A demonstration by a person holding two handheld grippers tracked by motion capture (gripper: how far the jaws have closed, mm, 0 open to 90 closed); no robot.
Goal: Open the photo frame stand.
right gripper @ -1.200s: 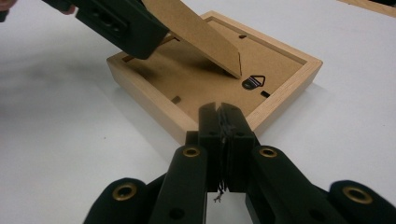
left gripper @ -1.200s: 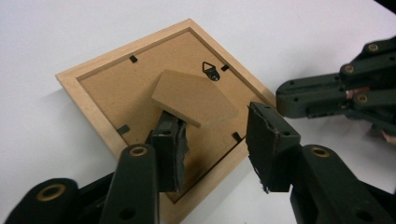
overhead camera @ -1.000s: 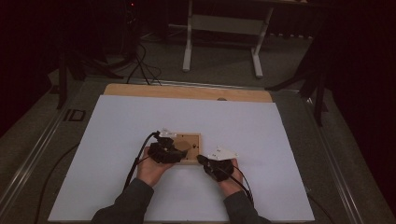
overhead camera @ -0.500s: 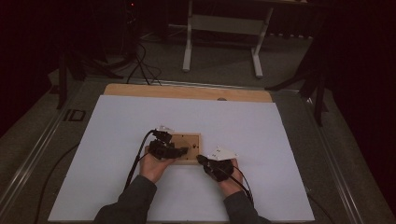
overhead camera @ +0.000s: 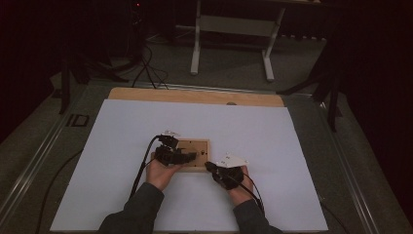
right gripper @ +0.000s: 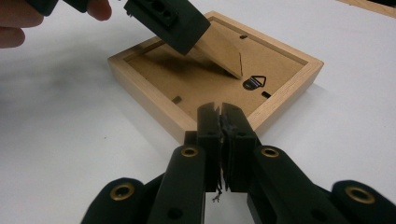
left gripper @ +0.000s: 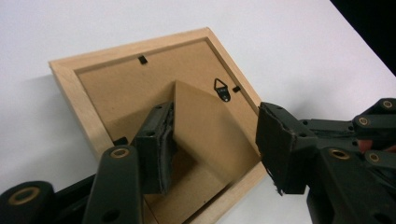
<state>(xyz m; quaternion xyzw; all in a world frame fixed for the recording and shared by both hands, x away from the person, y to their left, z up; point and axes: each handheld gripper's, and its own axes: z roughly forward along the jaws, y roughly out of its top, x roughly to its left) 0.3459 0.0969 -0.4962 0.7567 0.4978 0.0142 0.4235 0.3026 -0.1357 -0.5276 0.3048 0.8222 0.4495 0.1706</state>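
A small light wooden picture frame (overhead camera: 194,155) lay face down near the middle of the white-covered table (overhead camera: 272,146), its brown fibreboard back, a black triangular hanger (left gripper: 222,89) and its folding cardboard easel stand (left gripper: 205,126) turned upward. The left hand-held gripper (overhead camera: 187,156) reached over the frame from its left side, jaws spread apart around the raised easel stand, one pad against the stand's edge and the other clear of it at the frame's rim. The right hand-held gripper (overhead camera: 208,166) sat just beside the frame's near right corner, jaws pressed together on nothing. Both forearms, in dark sleeves (overhead camera: 134,212), came in from the near edge, hands low over the table.
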